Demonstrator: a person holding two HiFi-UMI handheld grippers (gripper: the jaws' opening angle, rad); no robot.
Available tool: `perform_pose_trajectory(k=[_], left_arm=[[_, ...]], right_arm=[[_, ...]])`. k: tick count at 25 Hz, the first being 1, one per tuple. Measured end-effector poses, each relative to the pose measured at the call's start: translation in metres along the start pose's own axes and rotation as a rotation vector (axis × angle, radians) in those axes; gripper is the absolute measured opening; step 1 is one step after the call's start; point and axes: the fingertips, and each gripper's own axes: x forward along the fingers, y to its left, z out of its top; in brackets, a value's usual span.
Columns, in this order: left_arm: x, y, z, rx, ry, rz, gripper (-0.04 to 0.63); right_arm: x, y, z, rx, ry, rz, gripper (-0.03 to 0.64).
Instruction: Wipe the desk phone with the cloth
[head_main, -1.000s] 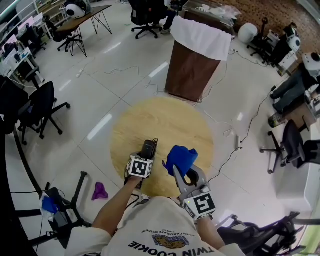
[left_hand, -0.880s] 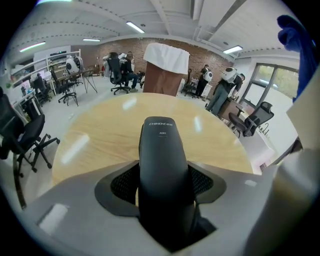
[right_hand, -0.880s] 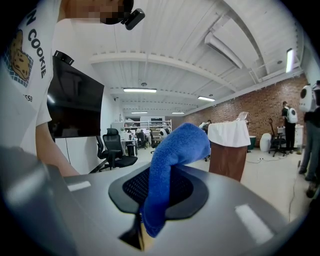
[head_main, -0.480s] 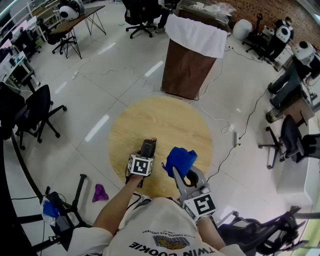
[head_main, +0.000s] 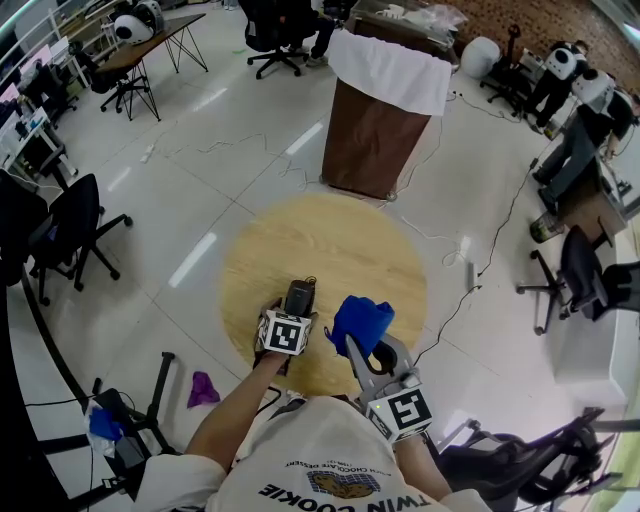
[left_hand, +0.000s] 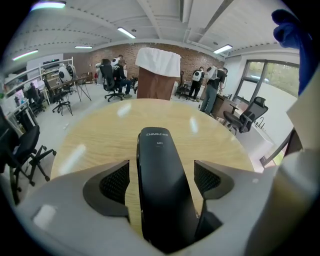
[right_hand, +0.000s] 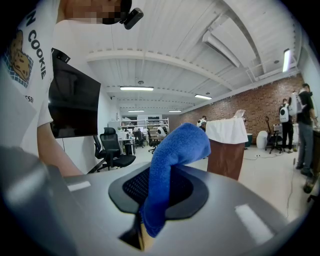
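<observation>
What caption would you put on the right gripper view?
The right gripper pinches a blue cloth, with a brown bin behind.

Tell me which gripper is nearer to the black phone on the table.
Left. The left gripper straddles the phone, its jaws just opened and clear of it; the right gripper, shut on the blue cloth, sits beside the phone, apart.

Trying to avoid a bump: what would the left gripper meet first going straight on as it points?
Probably the black plastic phone handset, lying between the jaws of the left gripper, which have just been opening; beneath it, the round wooden table.
</observation>
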Motion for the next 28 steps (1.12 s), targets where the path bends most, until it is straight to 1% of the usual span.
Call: perform_pose_trajectory(k=[2, 4, 9, 12, 15, 18, 22, 23, 25, 26, 28], left_arm=[[-0.005, 0.001, 0.006, -0.001, -0.023, -0.004, 0.399], [-0.016, 0.0, 0.015, 0.001, -0.071, -0.014, 0.399], [-0.061, -0.012, 0.047, 0.024, -0.266, -0.054, 0.399], [-0.097, -0.023, 0.065, 0.024, -0.382, -0.089, 0.397], [-0.138, -0.033, 0.079, 0.048, -0.502, -0.12, 0.387], [-0.176, -0.041, 0.089, 0.067, -0.615, -0.147, 0.308], [-0.219, -0.051, 0.096, 0.05, -0.736, -0.189, 0.246], [-0.229, -0.052, 0.097, 0.046, -0.758, -0.186, 0.215], [-0.244, -0.056, 0.096, 0.043, -0.786, -0.175, 0.126], [-0.252, -0.06, 0.095, 0.044, -0.795, -0.172, 0.106], [-0.267, -0.07, 0.093, 0.045, -0.813, -0.167, 0.099]], right_arm=[[0.001, 0.003, 0.0, 0.0, -0.001, 0.0, 0.063], [0.002, 0.007, 0.0, 0.0, 0.001, 0.0, 0.061], [0.004, 0.017, 0.001, -0.004, 0.001, -0.007, 0.061], [0.001, 0.022, 0.003, -0.007, 0.001, -0.018, 0.062], [0.0, 0.028, 0.007, -0.015, -0.001, -0.028, 0.061], [-0.003, 0.033, 0.014, -0.018, -0.011, -0.031, 0.062], [-0.009, 0.042, 0.028, -0.019, -0.038, -0.011, 0.062], [-0.01, 0.044, 0.03, -0.026, -0.042, -0.005, 0.062], [-0.012, 0.046, 0.035, -0.044, -0.045, 0.007, 0.061], [-0.014, 0.046, 0.037, -0.052, -0.045, 0.014, 0.063], [-0.02, 0.05, 0.04, -0.067, -0.051, 0.028, 0.063]])
